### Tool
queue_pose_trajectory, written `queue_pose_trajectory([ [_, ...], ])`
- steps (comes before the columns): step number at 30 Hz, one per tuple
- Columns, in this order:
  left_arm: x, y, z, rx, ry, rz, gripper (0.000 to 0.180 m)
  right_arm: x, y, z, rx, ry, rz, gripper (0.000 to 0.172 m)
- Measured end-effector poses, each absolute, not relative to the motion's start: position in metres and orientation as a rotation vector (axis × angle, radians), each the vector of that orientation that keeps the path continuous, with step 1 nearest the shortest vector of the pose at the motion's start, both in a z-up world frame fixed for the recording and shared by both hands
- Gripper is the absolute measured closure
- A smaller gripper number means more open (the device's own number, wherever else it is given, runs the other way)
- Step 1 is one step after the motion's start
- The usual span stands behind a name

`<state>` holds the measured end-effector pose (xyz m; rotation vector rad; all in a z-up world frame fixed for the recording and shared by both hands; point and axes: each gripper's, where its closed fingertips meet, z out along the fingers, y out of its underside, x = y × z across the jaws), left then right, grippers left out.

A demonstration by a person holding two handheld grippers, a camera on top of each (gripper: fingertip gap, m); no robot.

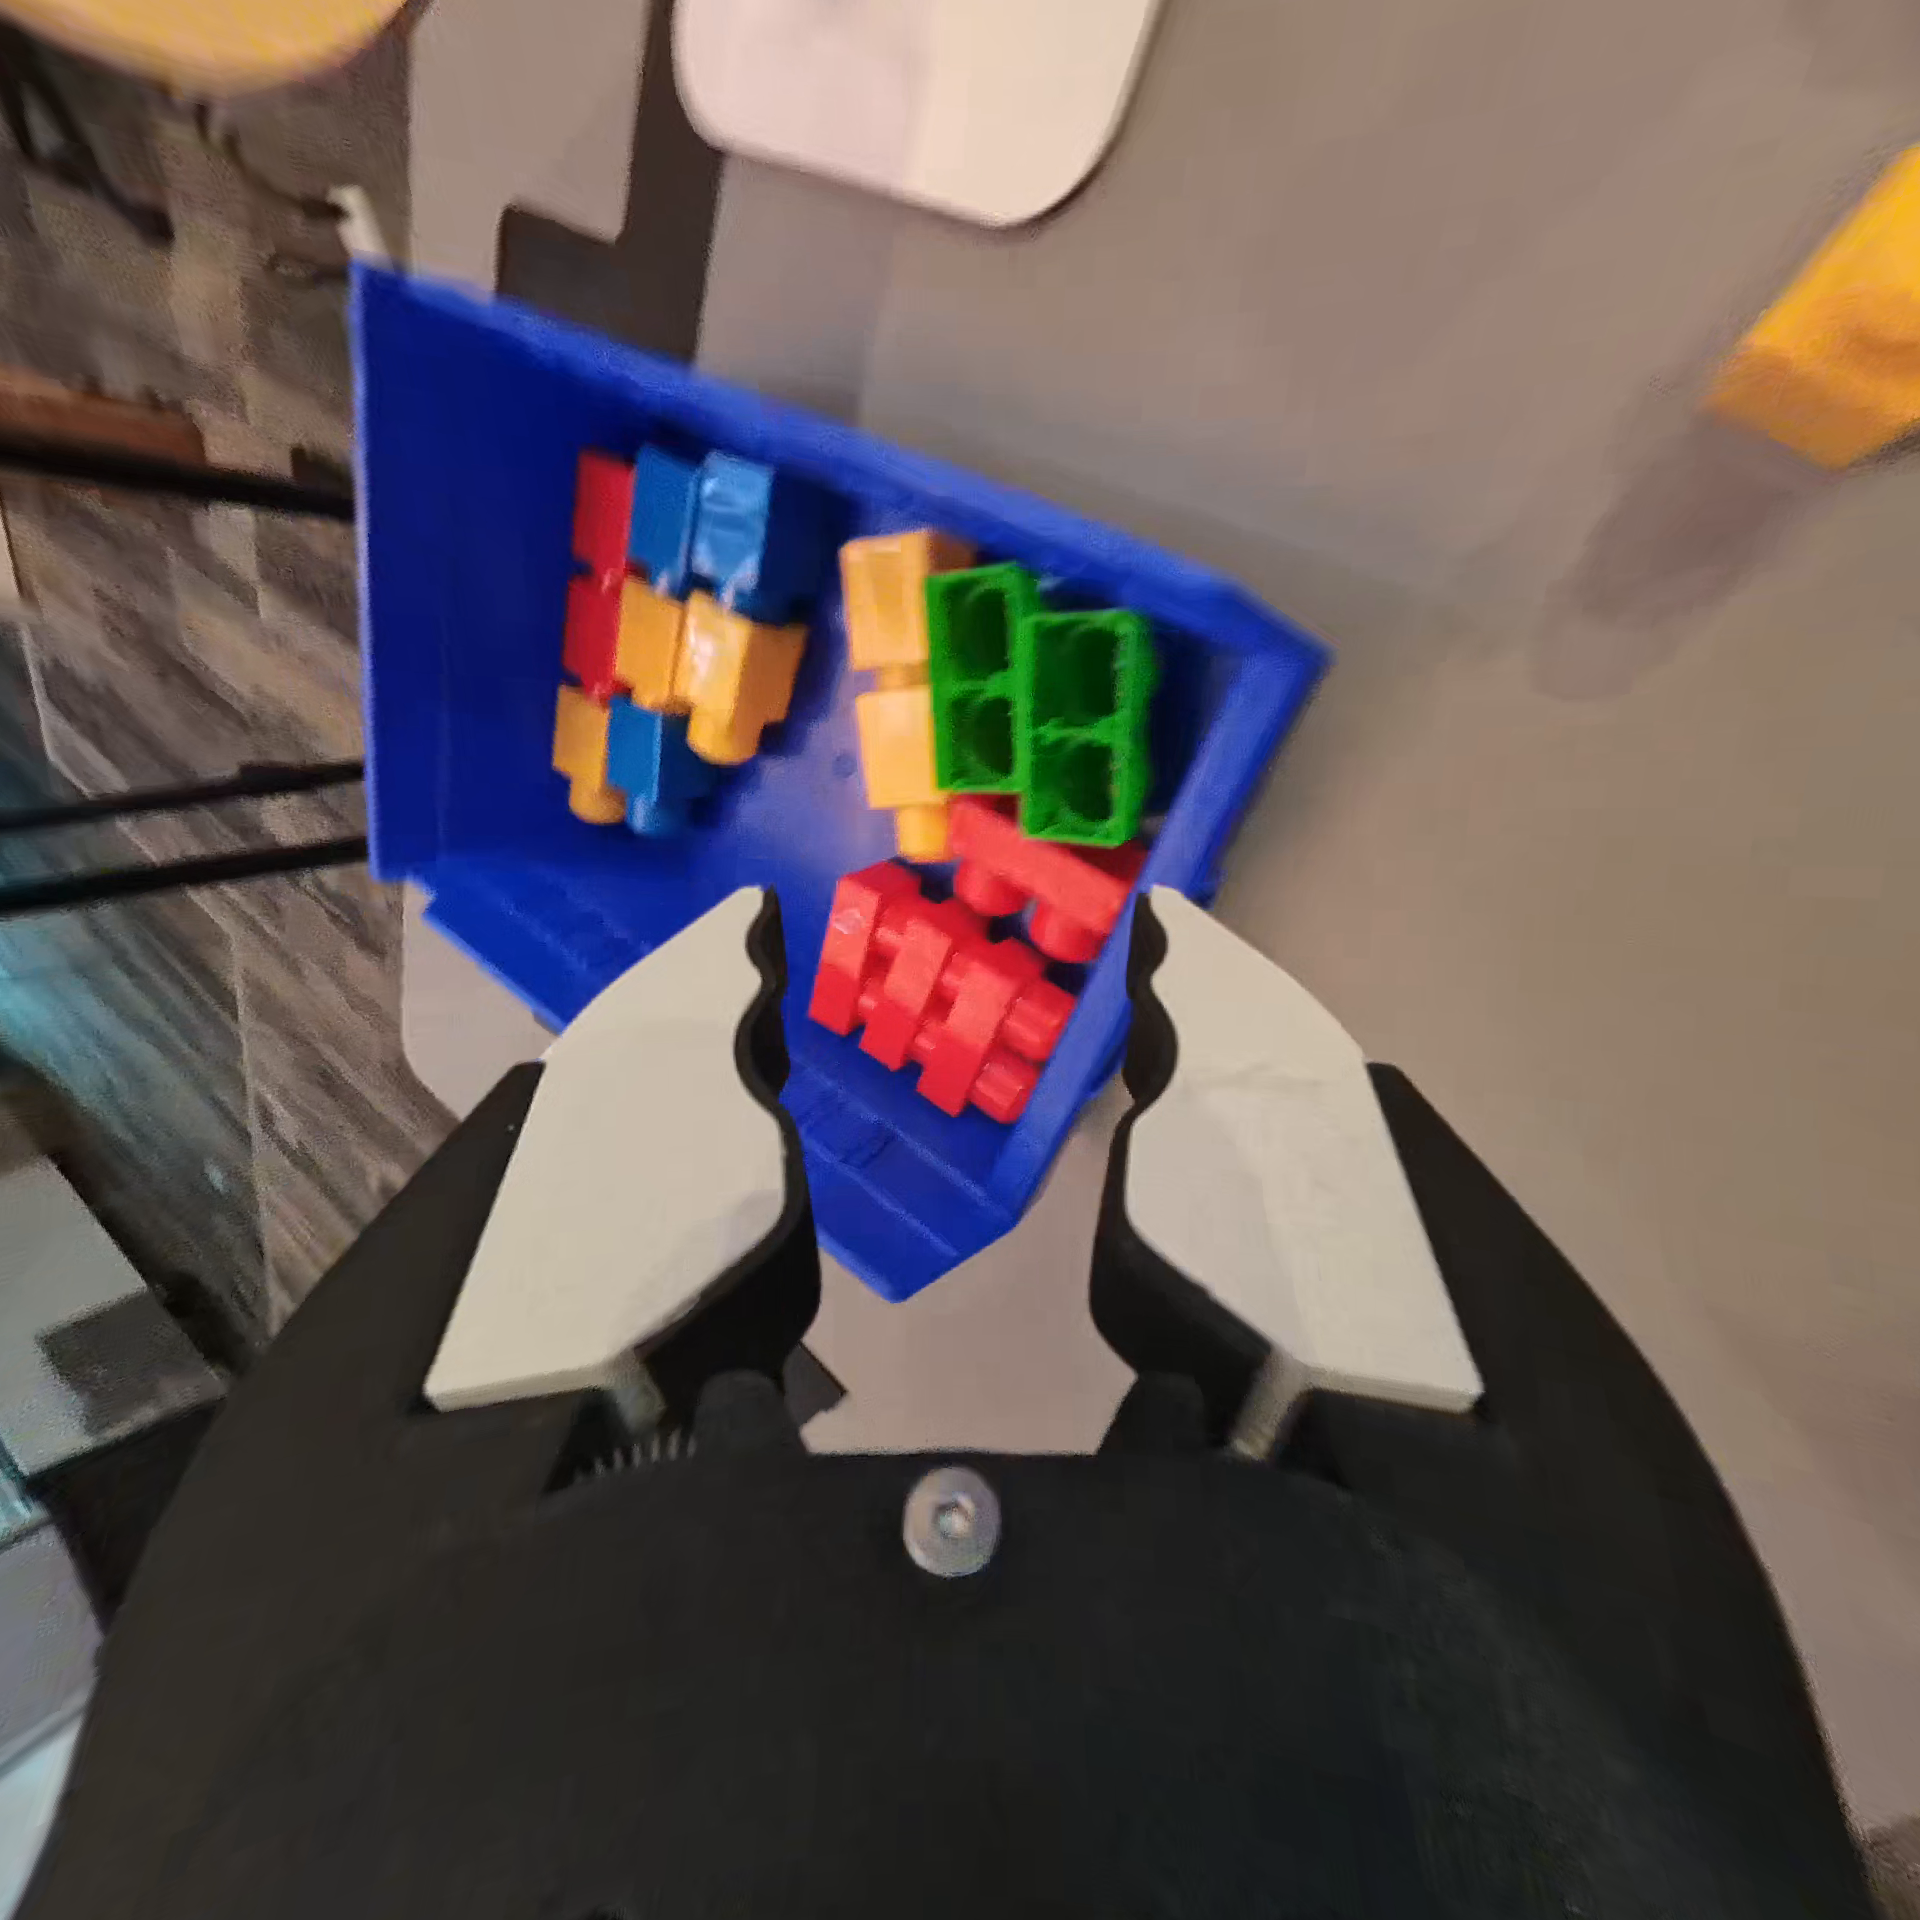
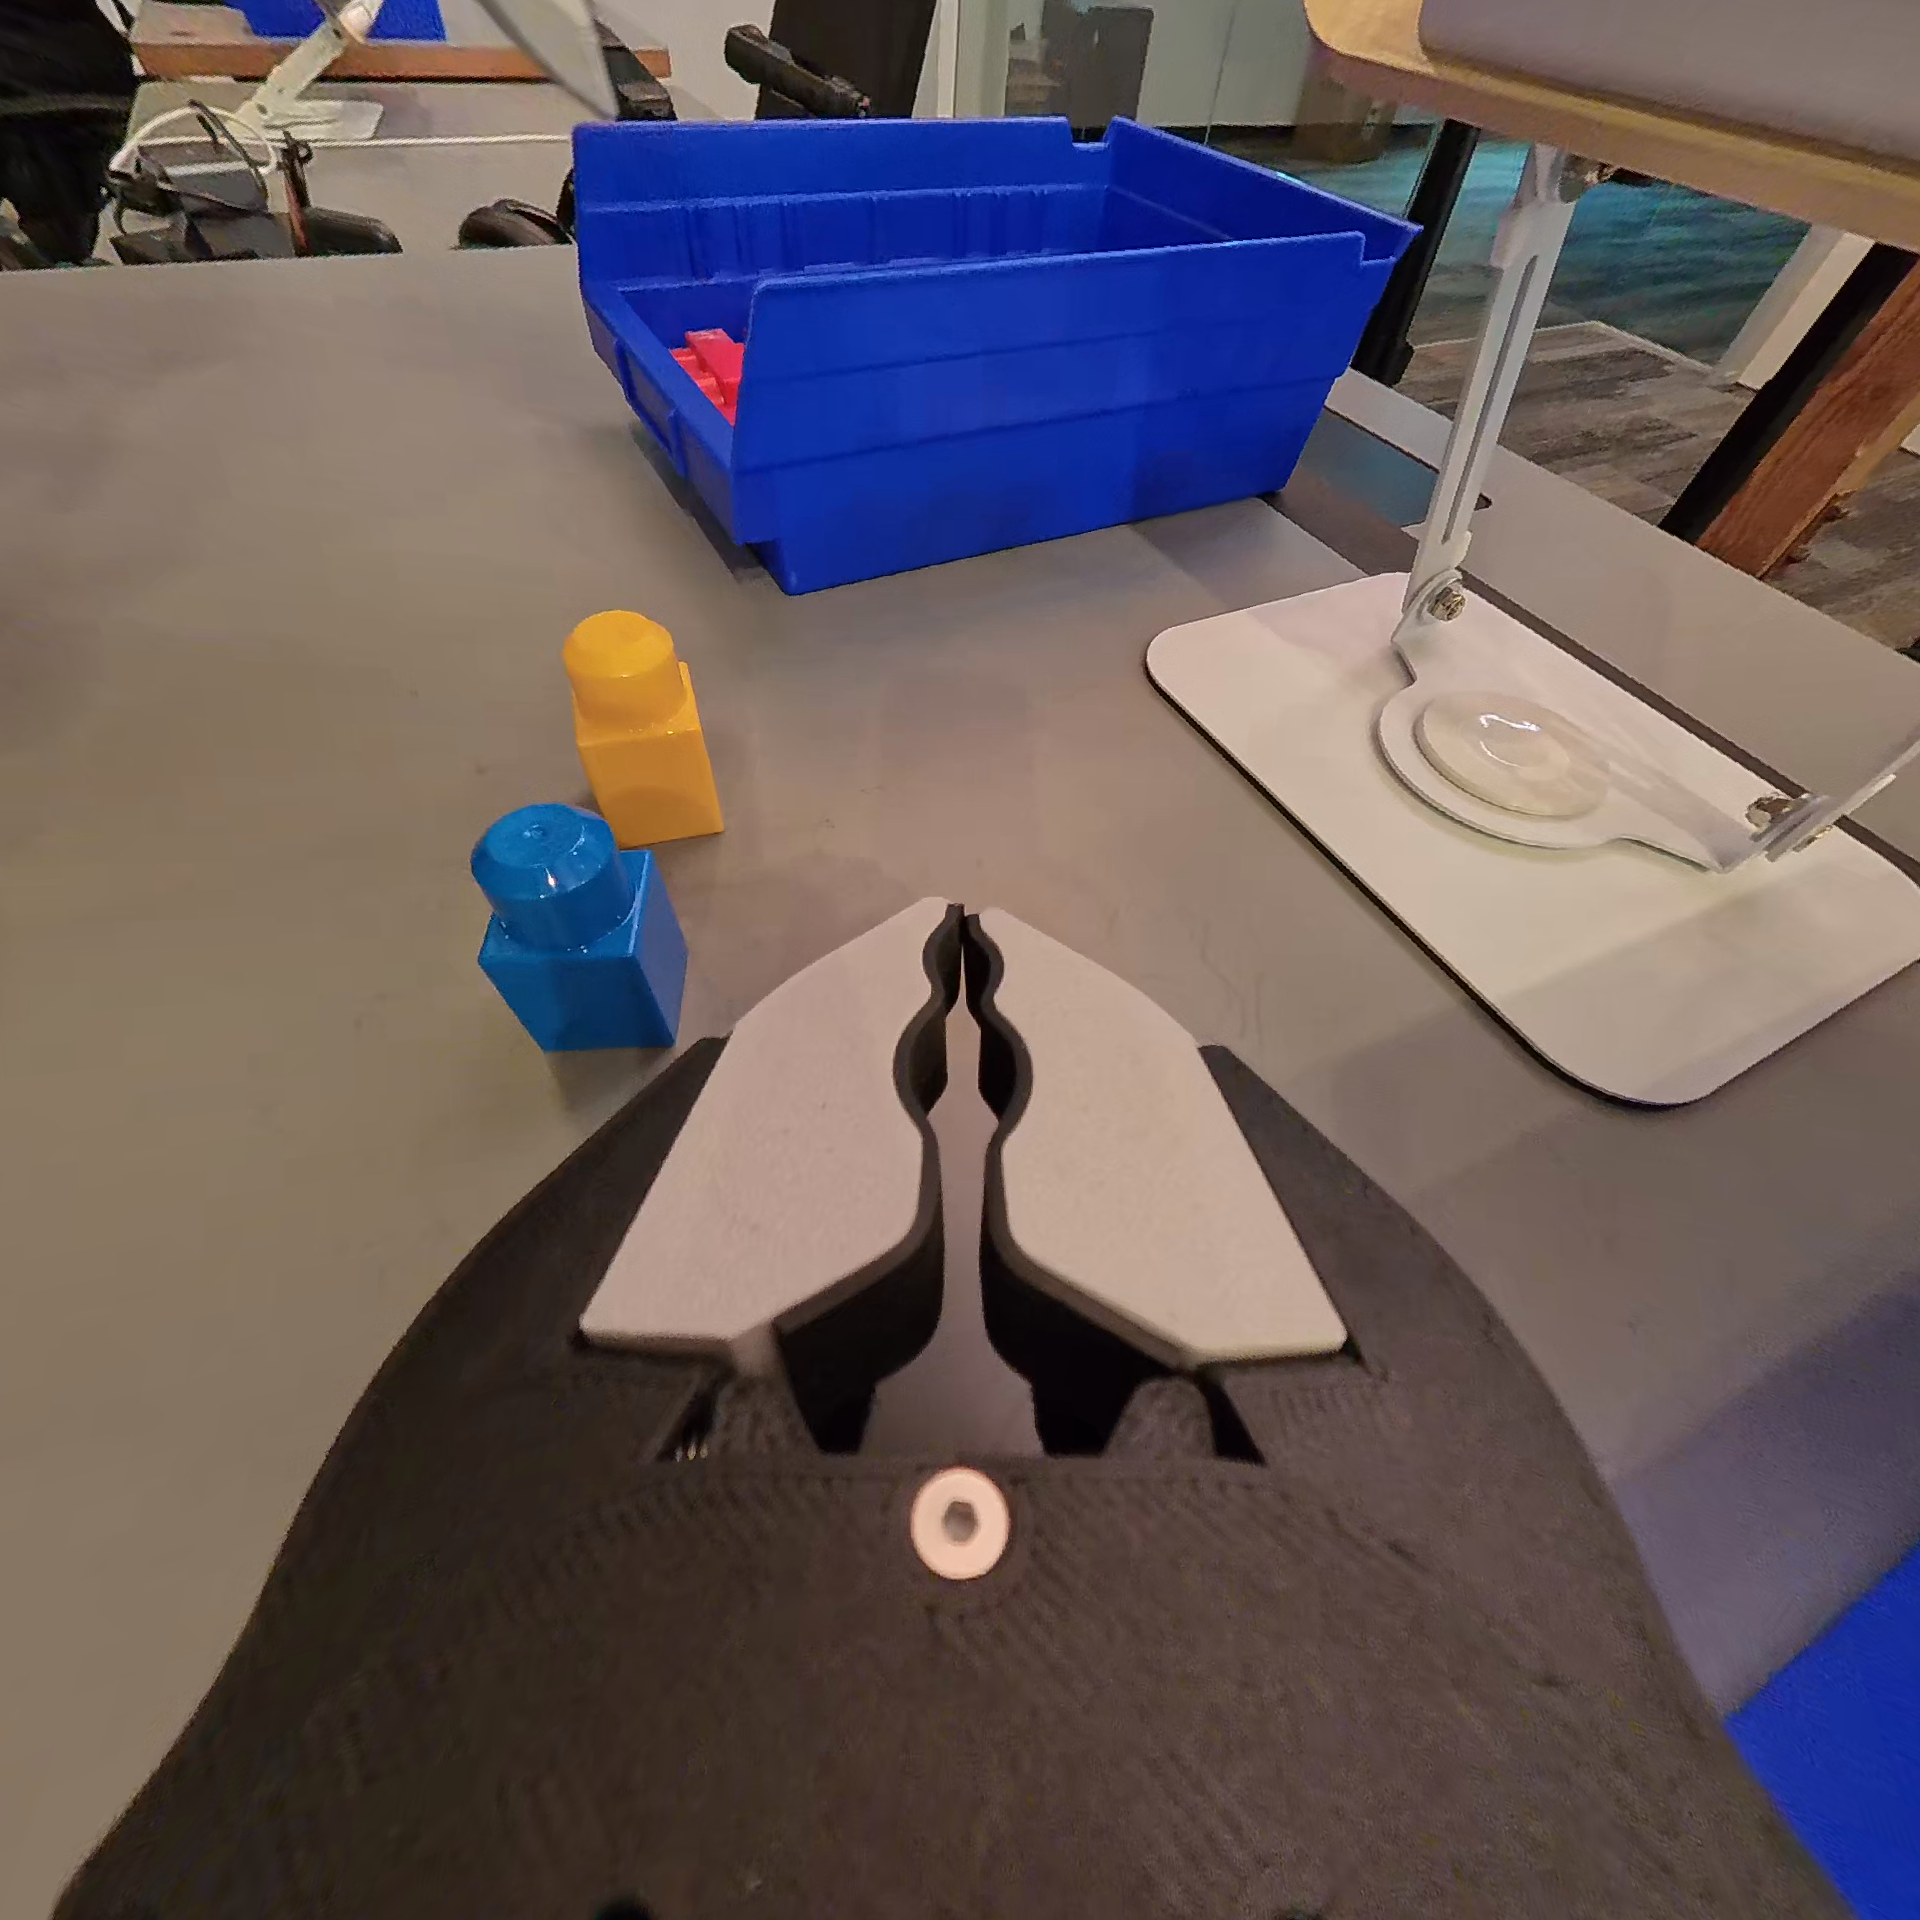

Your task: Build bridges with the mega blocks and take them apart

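Note:
My left gripper is open and empty, looking down into the blue bin. The bin holds red blocks, two green blocks with their hollow undersides showing, yellow blocks and a mixed red, blue and yellow cluster. The red blocks lie below and between my fingertips, not touched. My right gripper is shut with nothing in it, low over the grey table. A single-stud blue block and a single-stud yellow block stand upright to its left. The blue bin stands beyond them.
A white stand base with a metal arm sits on the table's right. A yellow block shows blurred at the right edge of the left wrist view. The table's edge runs behind the bin, with the floor beyond. The left gripper's tips are roughly 30 centimetres from the right gripper's. My right gripper is the nearer one to the white stand base: about 20 centimetres, against 35 centimetres.

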<state>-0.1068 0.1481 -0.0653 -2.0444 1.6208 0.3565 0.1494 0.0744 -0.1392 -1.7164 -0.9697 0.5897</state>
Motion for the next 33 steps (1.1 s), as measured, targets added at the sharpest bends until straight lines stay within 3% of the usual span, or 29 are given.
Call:
queue_pose_trajectory([
  [7, -0.164, 0.202, -0.095, -2.24, 1.517, 0.334, 0.132, 0.15, 0.075, -0.139, -1.716, -0.967, 0.599, 0.172],
  [18, -0.183, 0.24, -0.172, -2.392, 1.914, 0.603, 0.146, 0.149, 0.074, -0.14, -1.717, -0.979, 0.601, 0.172],
  [19, -0.18, 0.237, -0.175, -2.433, 1.928, 0.538, 0.155, 0.149, 0.074, -0.14, -1.717, -0.98, 0.602, 0.172],
  [22, -0.17, 0.23, -0.183, -2.503, 1.963, 0.381, 0.149, 0.149, 0.074, -0.14, -1.718, -0.981, 0.605, 0.172],
  [33, -0.176, 0.235, -0.191, -2.604, 1.89, 0.399, 0.163, 0.148, 0.074, -0.141, -1.721, -0.985, 0.608, 0.171],
])
